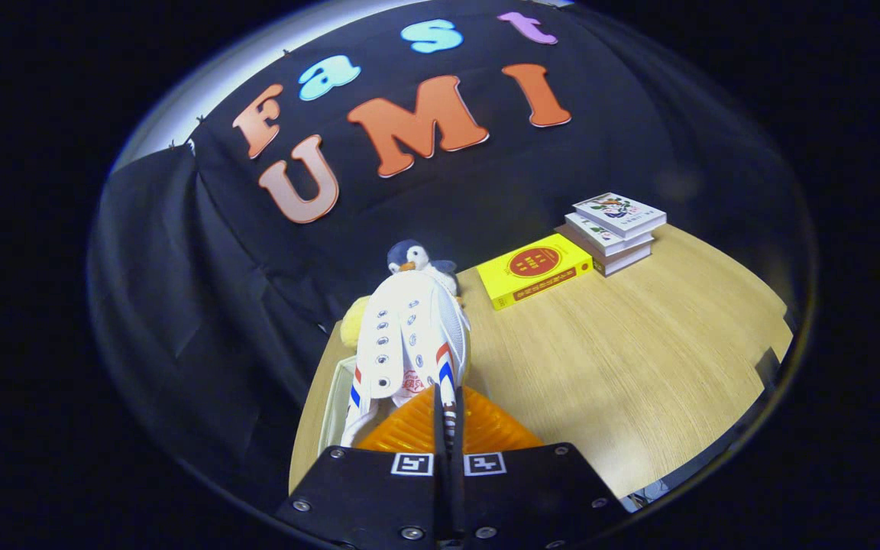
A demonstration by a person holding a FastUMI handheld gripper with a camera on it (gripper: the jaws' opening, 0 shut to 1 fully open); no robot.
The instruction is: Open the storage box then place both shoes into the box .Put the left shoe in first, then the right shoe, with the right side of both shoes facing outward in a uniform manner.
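Gripper [448,428] fingers drawn close together, pinching a thin edge of the white shoe [409,336] at its heel or collar end; both fingers appear to press on it, gap between them very narrow. Shoe hangs lengthwise ahead of the fingers, toe pointing away, eyelet rows and red-and-blue side stripes facing the camera. Which shoe of the pair it is: cannot tell. Just under the shoe and beside the fingers, a pale box rim [331,397] shows at the near corner of the wooden table [638,367]; probably the storage box, though little of it is visible and whether the shoe touches it cannot be told. A ribbed orange surface lies directly below the fingers, partly covered by them. Beyond the shoe's toe, a plush penguin [412,257] stands against the black cloth wall, mostly hidden behind the shoe; a yellow soft thing [354,321] peeks out beside the shoe at the table's edge. Farther along the table, well apart from the shoe, a yellow book [535,269] lies flat, and just beyond it a stack of three books [614,229]. The shoe itself blocks most of the sight into the box.
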